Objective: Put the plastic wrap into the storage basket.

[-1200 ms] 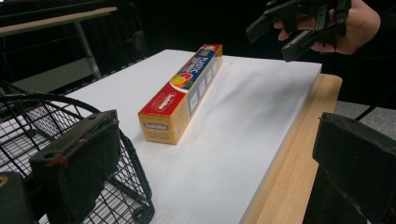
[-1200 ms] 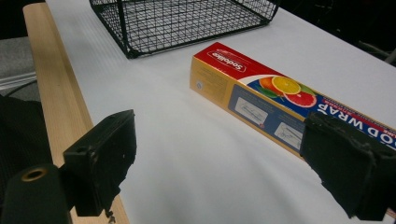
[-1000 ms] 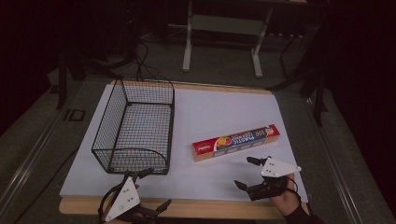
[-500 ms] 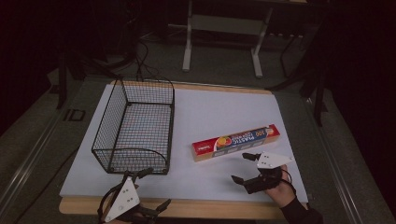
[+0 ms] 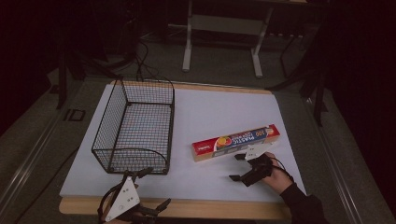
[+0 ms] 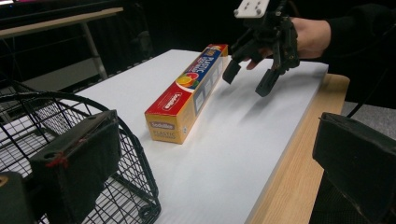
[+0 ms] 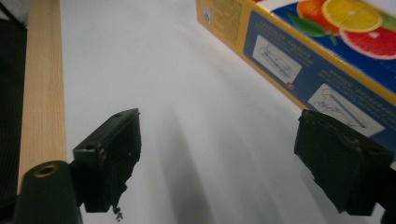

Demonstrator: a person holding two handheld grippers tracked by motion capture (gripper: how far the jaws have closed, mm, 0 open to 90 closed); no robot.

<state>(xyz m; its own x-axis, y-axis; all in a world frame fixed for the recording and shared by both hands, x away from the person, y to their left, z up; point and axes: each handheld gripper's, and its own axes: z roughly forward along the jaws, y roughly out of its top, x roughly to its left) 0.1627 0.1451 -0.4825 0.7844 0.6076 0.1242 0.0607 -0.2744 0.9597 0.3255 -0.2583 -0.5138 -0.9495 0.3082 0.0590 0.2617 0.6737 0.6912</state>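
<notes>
A long plastic-wrap box with fruit printed on it lies flat on the white table top, right of centre. My right gripper is open just in front of the box's right half, one jaw close to its long side. In the right gripper view, the box sits just beyond the open right gripper, with nothing between the jaws. My left gripper is open at the table's front edge, next to the black wire basket. The left gripper view shows the box and the right gripper hovering near its far end.
The wire basket stands on the table's left half, its front corner close to my left jaw. A wooden strip edges the table's front. Table legs and cables lie on the dark floor beyond.
My right gripper has moved left and a little forward, closer to the box's long side. The left gripper, the box and the basket have stayed put.
</notes>
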